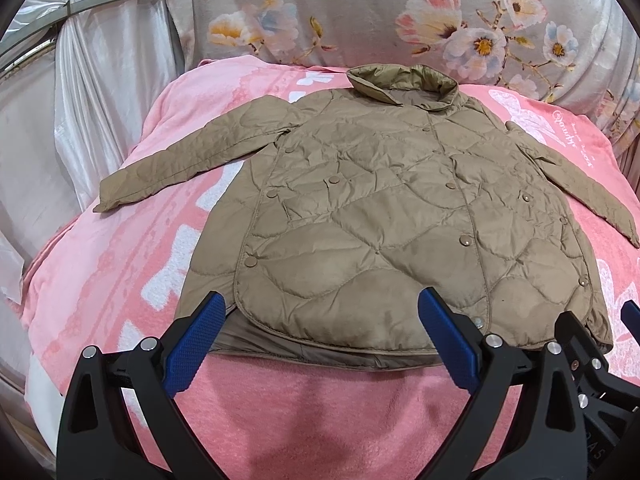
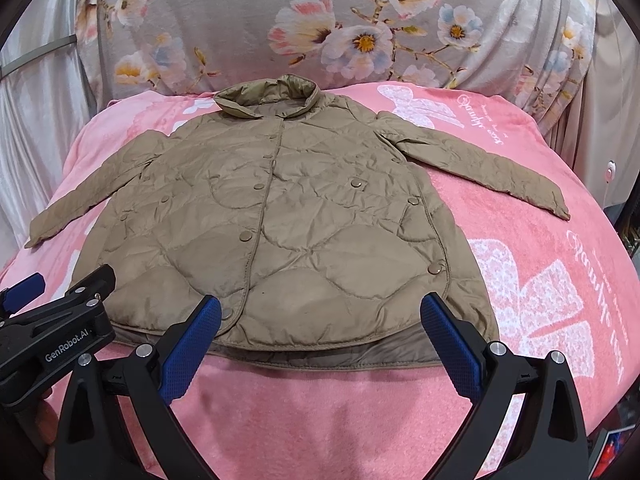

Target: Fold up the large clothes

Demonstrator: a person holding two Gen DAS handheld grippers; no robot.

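Jacket (image 1: 372,216): tan, quilted, spread flat front-up on pink blanket (image 1: 120,248), collar far, hem near, sleeves out to both sides.
Left gripper (image 1: 320,340): fingers wide apart, empty, just short of hem.
Right gripper (image 2: 320,340): likewise spread, empty, at hem.
Handling: probably light, puffy, soft; shell likely slippery.
Hold: sleeve cuffs (image 2: 560,210) or hem corners, pinching both layers.
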